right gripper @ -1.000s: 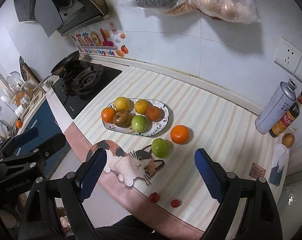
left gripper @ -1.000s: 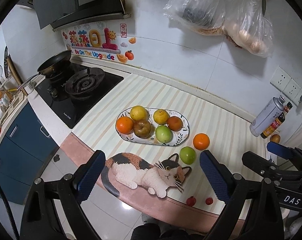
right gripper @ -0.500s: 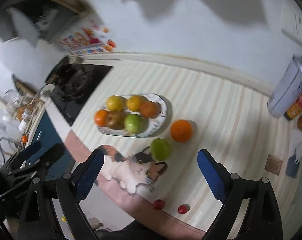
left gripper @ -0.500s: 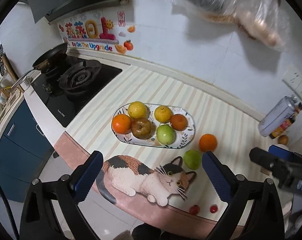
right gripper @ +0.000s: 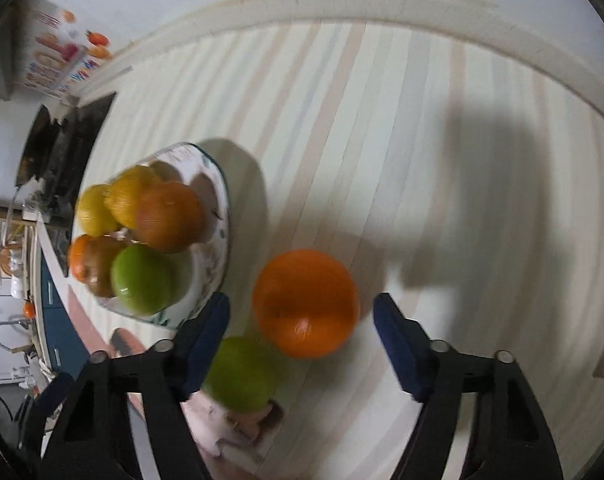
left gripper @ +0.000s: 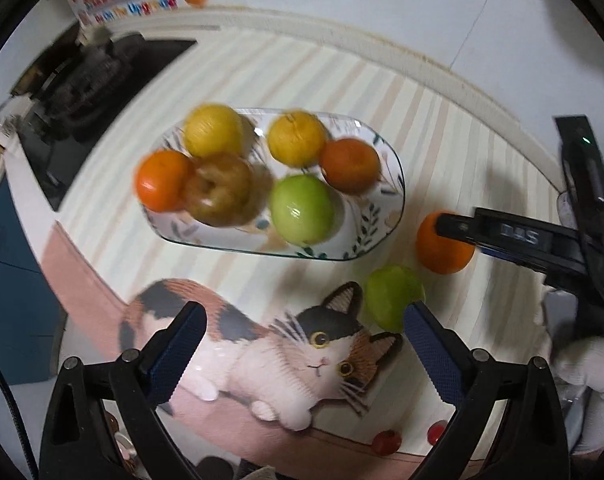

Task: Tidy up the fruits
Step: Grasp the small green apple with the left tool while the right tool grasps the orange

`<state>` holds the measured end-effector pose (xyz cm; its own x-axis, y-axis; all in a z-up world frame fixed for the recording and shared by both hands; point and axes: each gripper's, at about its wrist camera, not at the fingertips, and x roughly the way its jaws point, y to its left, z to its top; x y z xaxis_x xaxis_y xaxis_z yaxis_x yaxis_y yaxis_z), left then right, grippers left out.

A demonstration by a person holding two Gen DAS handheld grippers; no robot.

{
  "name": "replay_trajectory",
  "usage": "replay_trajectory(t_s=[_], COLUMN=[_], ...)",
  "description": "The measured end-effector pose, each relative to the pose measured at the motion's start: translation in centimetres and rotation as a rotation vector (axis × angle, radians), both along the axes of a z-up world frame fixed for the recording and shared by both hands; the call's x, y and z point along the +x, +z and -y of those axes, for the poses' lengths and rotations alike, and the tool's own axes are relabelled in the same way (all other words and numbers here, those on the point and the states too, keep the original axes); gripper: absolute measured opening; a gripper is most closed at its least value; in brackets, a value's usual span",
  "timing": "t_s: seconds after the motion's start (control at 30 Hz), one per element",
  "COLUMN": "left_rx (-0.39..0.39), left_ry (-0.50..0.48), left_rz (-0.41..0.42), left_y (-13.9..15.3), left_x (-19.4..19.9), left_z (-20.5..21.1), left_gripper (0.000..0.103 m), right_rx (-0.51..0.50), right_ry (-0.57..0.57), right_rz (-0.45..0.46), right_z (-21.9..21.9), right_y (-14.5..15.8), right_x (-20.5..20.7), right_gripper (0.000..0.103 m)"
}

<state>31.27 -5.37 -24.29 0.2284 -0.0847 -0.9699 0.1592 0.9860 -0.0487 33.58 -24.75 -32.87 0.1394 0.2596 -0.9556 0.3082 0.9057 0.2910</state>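
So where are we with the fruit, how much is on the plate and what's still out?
Six fruits sit on the plate. The open right gripper brackets the loose orange, not gripping yet. The green fruit and two small red fruits remain on the counter; the left gripper is open, empty.

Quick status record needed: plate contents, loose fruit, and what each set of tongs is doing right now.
plate: six fruits, including a green apple
loose orange: on the striped counter, right of the plate
loose green fruit: on the counter, by the cat mat
small red fruits: two, at the counter's front edge
right tongs: open, straddling the loose orange, not gripping it
left tongs: open, empty, over the cat mat
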Motion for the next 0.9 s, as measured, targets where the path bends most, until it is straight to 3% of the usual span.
replay_trajectory(t_s=[0.4,0.5,0.57,0.67,0.9], left_rx=[-0.113,-0.101,-0.076,0.014,-0.034], left_ry=[-0.071,-0.118,-0.147,-0.18,-0.172], left_rz=[-0.137,-0.155,-0.169,-0.107,-0.104], left_y=[-4.7,-5.7,-6.5,-6.7,-5.7], left_x=[1.7,1.8,1.8,2.0,0.1], left_z=[4.9,6.7,7.9,8.7,5.2], left_gripper=[0.1,0.089,0.067,0.051,0.05], right_rx=[-0.009,-0.012,-0.013,-0.012,0.057], right_ry=[-0.114,-0.137,-0.14,-0.136,-0.062], right_rz=[-0.027,-0.046,-0.056,-0.055,-0.045], right_z=[5.4,5.8,5.9,6.0,2.5], right_y=[1.0,0.6,0.2,0.3,0.5], right_x=[-6.6,-7.9,-8.4,-9.7,-10.2], right_gripper=[0.063,0.063,0.063,0.063,0.063])
